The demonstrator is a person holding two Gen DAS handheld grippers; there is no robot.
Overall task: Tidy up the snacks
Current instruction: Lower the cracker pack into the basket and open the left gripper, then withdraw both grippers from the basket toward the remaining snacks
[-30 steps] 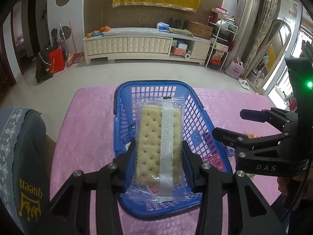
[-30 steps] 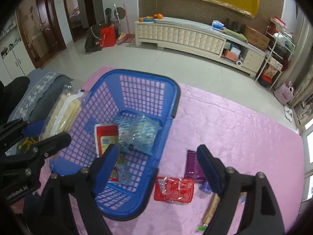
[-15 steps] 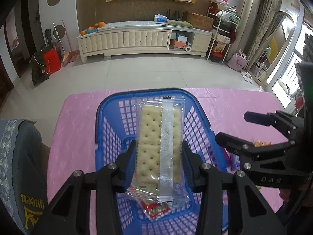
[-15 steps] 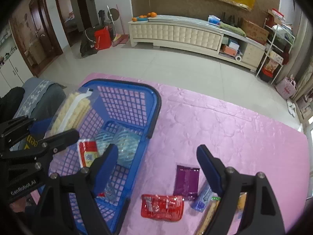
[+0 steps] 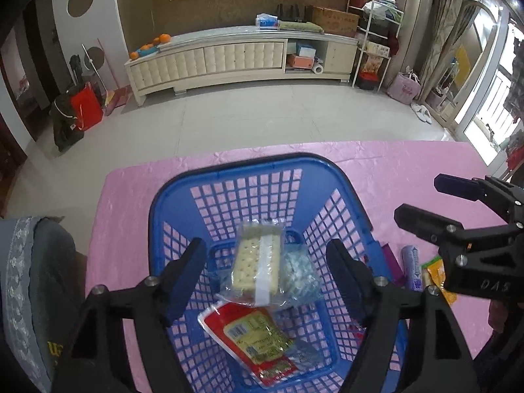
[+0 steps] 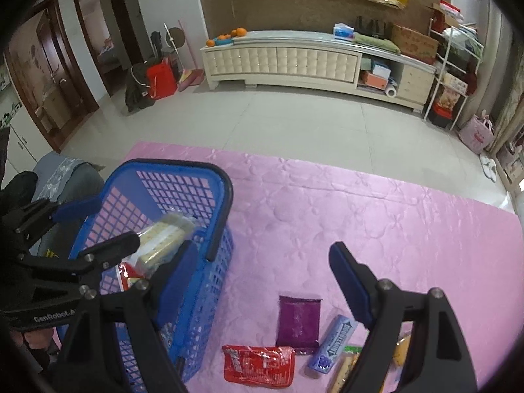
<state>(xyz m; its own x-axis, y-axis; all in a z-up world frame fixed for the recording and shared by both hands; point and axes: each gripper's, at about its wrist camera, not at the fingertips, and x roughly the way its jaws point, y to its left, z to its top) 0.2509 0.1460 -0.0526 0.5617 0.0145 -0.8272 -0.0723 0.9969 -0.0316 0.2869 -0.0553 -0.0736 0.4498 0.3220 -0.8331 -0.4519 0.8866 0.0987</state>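
Note:
The blue mesh basket (image 5: 229,170) stands on the pink tablecloth (image 5: 409,163). My left gripper (image 5: 265,255) hovers over it with its jaws opening. The clear pack of crackers (image 5: 258,265) sits tilted inside the basket, below the jaws and clear of both pads, on a clear bag of pale sweets (image 5: 301,278) and a red and yellow pack (image 5: 252,337). In the right wrist view the cracker pack (image 6: 163,239) shows behind the left gripper (image 6: 104,226). My right gripper (image 6: 262,262) is open and holds nothing, above the cloth to the right of the basket (image 6: 183,163).
Loose snacks lie on the cloth near its front edge: a red pack (image 6: 258,365), a purple pack (image 6: 298,322), a blue gum pack (image 6: 334,342) and yellow wrappers (image 6: 347,366). A grey cushion (image 5: 29,278) sits left of the table. Tiled floor lies beyond.
My left gripper moved over the basket, then let go of the cracker pack, which dropped inside. The right gripper shifted to the right, over the loose snacks, still open.

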